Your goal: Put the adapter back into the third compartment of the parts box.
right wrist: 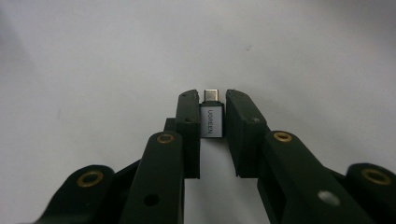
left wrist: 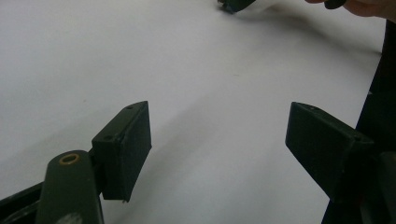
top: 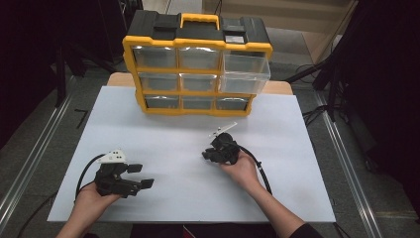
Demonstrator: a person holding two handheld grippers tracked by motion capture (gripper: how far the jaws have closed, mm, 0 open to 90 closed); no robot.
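Note:
A small silver USB-C adapter (right wrist: 212,119) with a printed label is clamped between the jaws of my right gripper (right wrist: 212,95), its metal plug sticking out past the tips. In the high view the right gripper (top: 209,154) is held low over the middle of the white table top (top: 277,148), pointing left. My left gripper (top: 142,175) rests at the front left with its jaws wide apart and nothing between them. In the left gripper view its fingers (left wrist: 125,140) frame bare white surface.
A yellow and black drawer organiser (top: 197,62) stands at the back of the table, with rows of clear drawers. Its upper right drawer (top: 245,73) is pulled out toward me. Metal rails run along the floor on both sides.

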